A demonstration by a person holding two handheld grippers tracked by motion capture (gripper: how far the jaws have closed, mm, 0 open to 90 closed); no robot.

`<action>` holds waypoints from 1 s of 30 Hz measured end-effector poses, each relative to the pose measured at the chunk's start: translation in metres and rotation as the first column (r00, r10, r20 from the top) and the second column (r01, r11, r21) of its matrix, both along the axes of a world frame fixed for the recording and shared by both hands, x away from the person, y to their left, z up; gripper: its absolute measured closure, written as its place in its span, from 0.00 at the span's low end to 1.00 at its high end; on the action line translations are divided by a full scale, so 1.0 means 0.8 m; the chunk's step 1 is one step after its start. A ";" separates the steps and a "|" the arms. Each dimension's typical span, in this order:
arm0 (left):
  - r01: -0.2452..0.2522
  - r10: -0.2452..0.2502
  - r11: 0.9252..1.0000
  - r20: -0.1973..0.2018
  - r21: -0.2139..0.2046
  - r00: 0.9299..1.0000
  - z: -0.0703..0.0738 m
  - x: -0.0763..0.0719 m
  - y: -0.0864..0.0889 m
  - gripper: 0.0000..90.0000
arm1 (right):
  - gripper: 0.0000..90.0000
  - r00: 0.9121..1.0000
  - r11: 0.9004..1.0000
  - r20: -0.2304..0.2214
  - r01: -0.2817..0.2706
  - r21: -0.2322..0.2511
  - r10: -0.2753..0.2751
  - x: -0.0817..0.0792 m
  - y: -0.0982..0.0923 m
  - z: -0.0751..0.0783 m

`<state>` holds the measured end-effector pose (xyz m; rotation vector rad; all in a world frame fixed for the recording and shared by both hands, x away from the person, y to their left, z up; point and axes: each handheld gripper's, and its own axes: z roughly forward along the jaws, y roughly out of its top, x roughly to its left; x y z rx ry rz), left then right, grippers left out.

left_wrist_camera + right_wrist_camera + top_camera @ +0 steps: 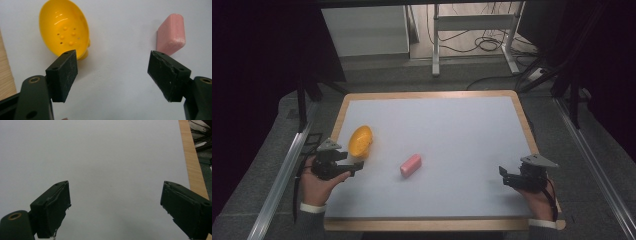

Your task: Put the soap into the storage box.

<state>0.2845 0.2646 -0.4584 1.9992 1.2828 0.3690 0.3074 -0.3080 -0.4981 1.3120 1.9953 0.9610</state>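
On the table (pixel 437 125), the bowl (pixel 360 140) sits toward the left edge, with the soap bar (pixel 410 165) lying to its right and a little nearer, the two apart. The left gripper (pixel 357 166) is just near of the bowl, left of the soap bar. The right gripper (pixel 503 176) is well apart at the near right edge.

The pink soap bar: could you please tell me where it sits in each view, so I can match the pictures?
High view: the pink soap bar lies left of centre on the white table top, right of the yellow dish.
Left gripper view: upper right, above the right-hand jaw.
Right gripper view: bare table top ahead of the jaws.
Shared landmark: the table's wooden edge.
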 end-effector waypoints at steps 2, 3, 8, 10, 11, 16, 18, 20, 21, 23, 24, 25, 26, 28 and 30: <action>0.013 -0.013 1.000 -0.003 0.006 1.000 0.000 0.004 -0.006 0.27 | 0.10 1.000 1.000 0.001 -0.001 0.000 0.001 0.000 0.000 0.000; 0.013 -0.013 1.000 -0.003 0.006 1.000 0.000 0.004 -0.006 0.27 | 0.10 1.000 1.000 0.001 -0.001 0.000 0.001 0.000 0.000 0.000; 0.028 -0.028 1.000 -0.006 0.005 1.000 0.001 0.008 -0.014 0.27 | 0.10 1.000 1.000 0.000 -0.001 -0.002 0.001 0.001 0.000 -0.001; 0.037 -0.037 0.999 -0.006 0.009 0.999 0.002 0.010 -0.018 0.27 | 0.10 1.000 1.000 -0.002 0.001 -0.002 -0.001 0.001 0.001 -0.002; 0.040 -0.040 0.999 -0.005 0.012 0.999 0.003 0.011 -0.020 0.27 | 0.10 1.000 1.000 -0.004 0.001 -0.003 -0.001 0.001 0.002 -0.003; 0.051 -0.051 0.998 -0.007 0.021 0.999 0.004 0.016 -0.028 0.27 | 0.10 1.000 1.000 -0.005 -0.003 -0.002 0.003 0.001 0.002 -0.002; 0.061 -0.061 0.998 -0.012 0.026 0.998 0.004 0.018 -0.031 0.27 | 0.10 1.000 1.000 -0.007 -0.001 -0.002 0.001 0.001 0.001 -0.002; 0.070 -0.069 0.997 -0.018 0.035 0.997 0.003 0.021 -0.035 0.27 | 0.10 1.000 1.000 -0.009 0.002 -0.004 -0.002 0.002 0.001 -0.003; 0.075 -0.074 0.996 -0.021 0.041 0.997 0.004 0.022 -0.035 0.27 | 0.10 1.000 1.000 -0.009 0.002 -0.005 -0.003 0.002 0.000 -0.003; 0.079 -0.079 0.996 -0.020 0.042 0.997 0.004 0.024 -0.038 0.27 | 0.10 1.000 1.000 -0.009 0.009 -0.006 -0.009 0.002 0.000 -0.003; 0.083 -0.081 0.995 -0.025 0.048 0.996 0.004 0.025 -0.040 0.27 | 0.10 1.000 1.000 -0.009 0.012 -0.004 -0.012 0.002 0.000 -0.003; 0.083 -0.082 0.995 -0.024 0.047 0.996 0.003 0.026 -0.041 0.27 | 0.10 1.000 1.000 -0.010 0.013 -0.004 -0.013 0.002 0.000 -0.003; 0.087 -0.086 0.995 -0.026 0.051 0.996 0.003 0.026 -0.042 0.27 | 0.10 1.000 1.000 -0.012 0.013 -0.005 -0.013 0.002 0.000 -0.003; 0.087 -0.086 0.995 -0.026 0.052 0.996 0.003 0.027 -0.043 0.27 | 0.10 1.000 1.000 -0.011 0.014 -0.005 -0.014 0.002 0.000 -0.003; 0.091 -0.089 0.994 -0.029 0.054 0.996 0.004 0.028 -0.044 0.27 | 0.10 1.000 1.000 -0.012 0.014 -0.005 -0.014 0.002 0.000 -0.003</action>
